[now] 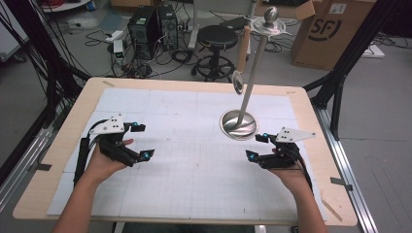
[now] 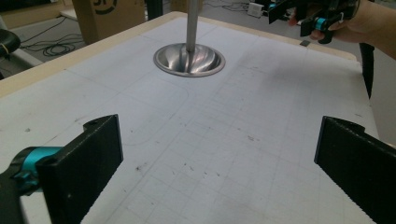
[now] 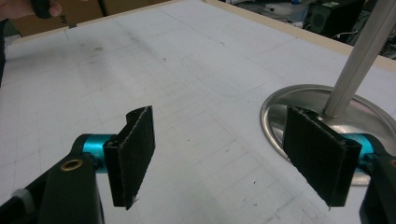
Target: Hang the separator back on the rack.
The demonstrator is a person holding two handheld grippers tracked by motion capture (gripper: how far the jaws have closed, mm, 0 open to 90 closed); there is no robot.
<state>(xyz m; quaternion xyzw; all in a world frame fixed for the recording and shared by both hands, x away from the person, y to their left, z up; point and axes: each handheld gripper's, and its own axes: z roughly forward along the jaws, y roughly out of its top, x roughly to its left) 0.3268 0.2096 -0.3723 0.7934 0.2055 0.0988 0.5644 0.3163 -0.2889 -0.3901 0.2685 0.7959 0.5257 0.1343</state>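
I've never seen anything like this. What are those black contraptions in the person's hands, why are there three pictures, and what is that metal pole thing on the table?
There is no robot here: a person holds a hand-operated gripper in each hand, the left gripper and the right gripper. One picture comes from a camera above the table; the other two come from cameras riding on each gripper, looking out along its own black fingers. Both grippers are open and hold nothing. On the white gridded mat stands a metal stand: a round base with a tall pole, from whose top a spoon seems to hang.
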